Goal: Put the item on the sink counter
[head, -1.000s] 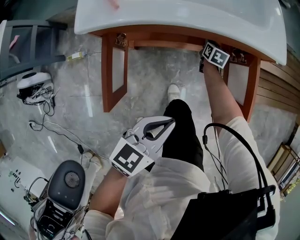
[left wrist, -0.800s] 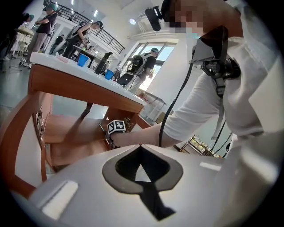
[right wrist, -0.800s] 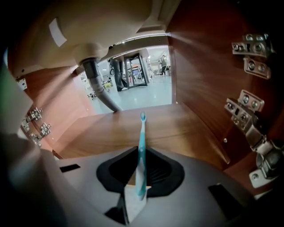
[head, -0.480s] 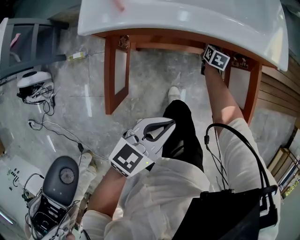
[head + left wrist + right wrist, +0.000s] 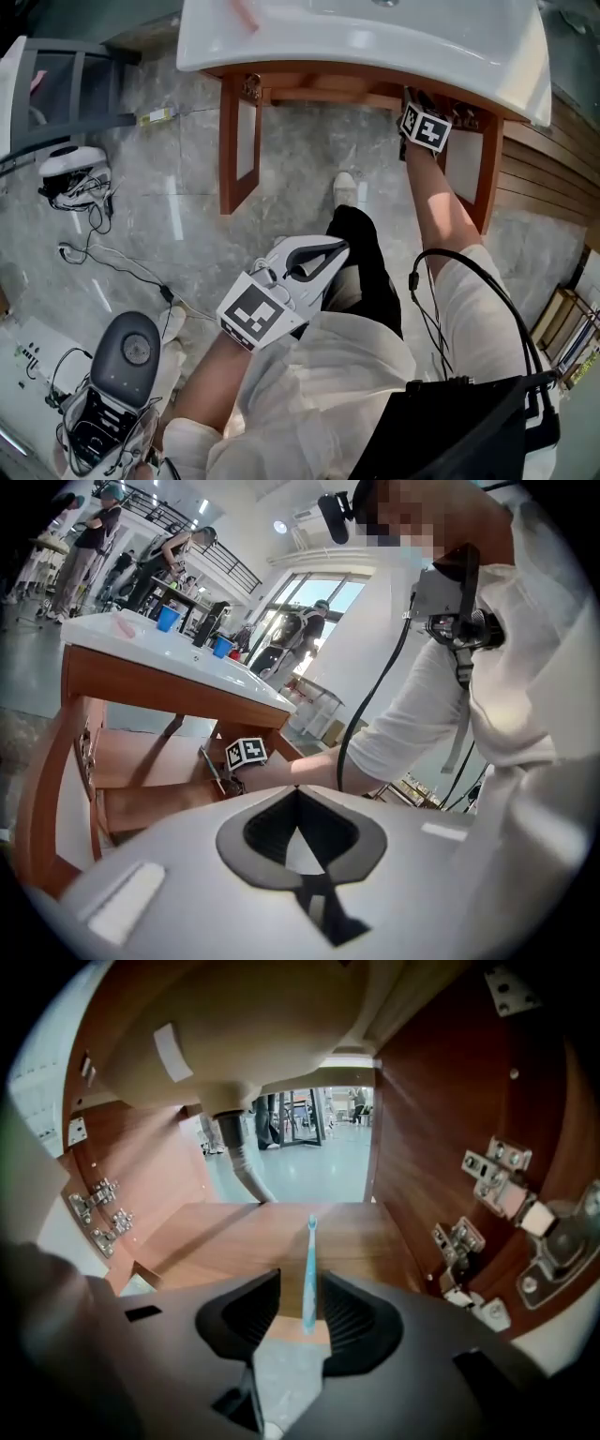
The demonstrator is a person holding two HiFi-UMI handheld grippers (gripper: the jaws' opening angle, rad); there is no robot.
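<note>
Below, the white sink counter (image 5: 450,56) tops a wooden cabinet (image 5: 234,141) as a person works with two grippers. Inside the cabinet (under the basin) the right gripper (image 5: 300,1281) reaches in, its jaws just having been opening and standing apart. Near the person's waist, the left gripper (image 5: 298,791) hangs with jaws together, empty. A blue toothbrush (image 5: 310,1251) lies on the cabinet's shelf (image 5: 216,1232), its handle between the right gripper's parted jaws, unclamped.
</note>
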